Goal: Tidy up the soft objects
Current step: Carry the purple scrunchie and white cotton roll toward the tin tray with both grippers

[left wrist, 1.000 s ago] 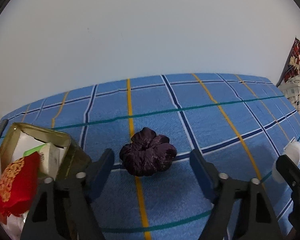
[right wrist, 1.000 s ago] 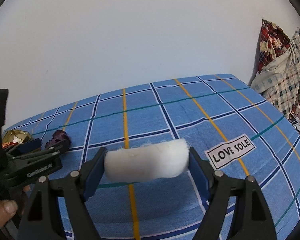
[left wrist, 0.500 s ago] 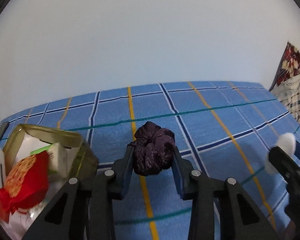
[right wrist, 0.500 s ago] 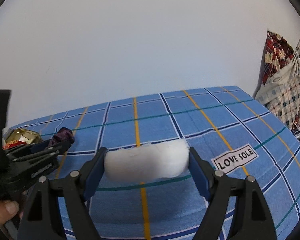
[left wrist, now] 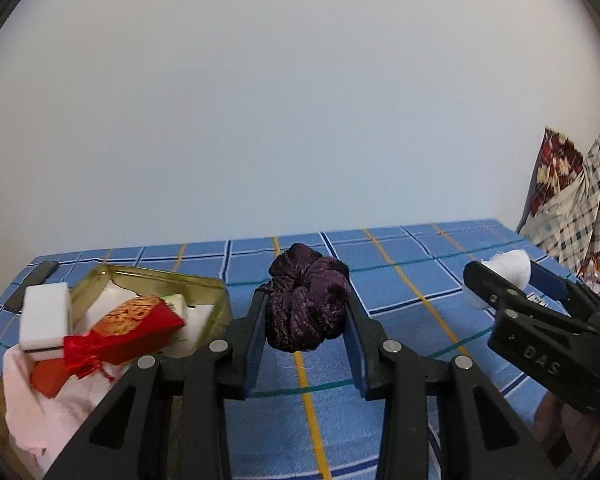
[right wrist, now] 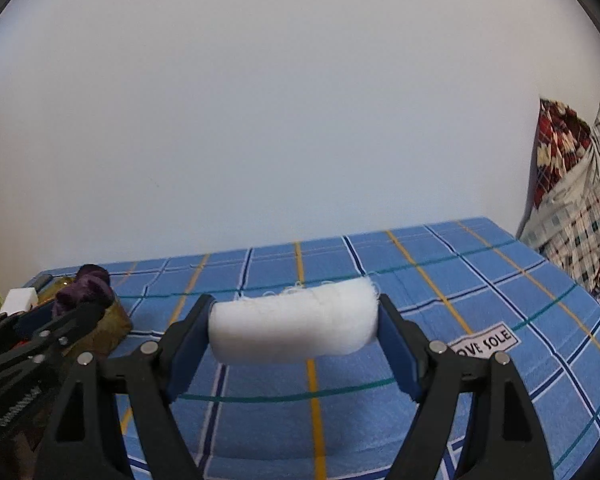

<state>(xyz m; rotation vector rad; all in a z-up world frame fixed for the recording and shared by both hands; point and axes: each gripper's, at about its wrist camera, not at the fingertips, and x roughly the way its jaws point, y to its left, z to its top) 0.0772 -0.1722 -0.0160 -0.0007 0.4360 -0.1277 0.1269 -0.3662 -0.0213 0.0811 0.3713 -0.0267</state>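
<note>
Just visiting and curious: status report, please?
Left gripper shut on purple scrunchie, lifted. Right gripper shut on white cotton roll. Gold tin nearly full. Nothing blocking.

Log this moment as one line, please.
left gripper: shut on purple scrunchie, lifted | right gripper: shut on white cotton roll | gold tin: holds other items

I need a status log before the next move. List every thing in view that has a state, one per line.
Left tool: shut on the dark purple velvet scrunchie, lifted off the cloth.
Right tool: shut on the white cotton roll, held above the cloth.
Gold metal tin: open, filled with soft items.
Red and gold drawstring pouch: lying on top in the tin.
White foam block: resting at the tin's left edge.
</note>
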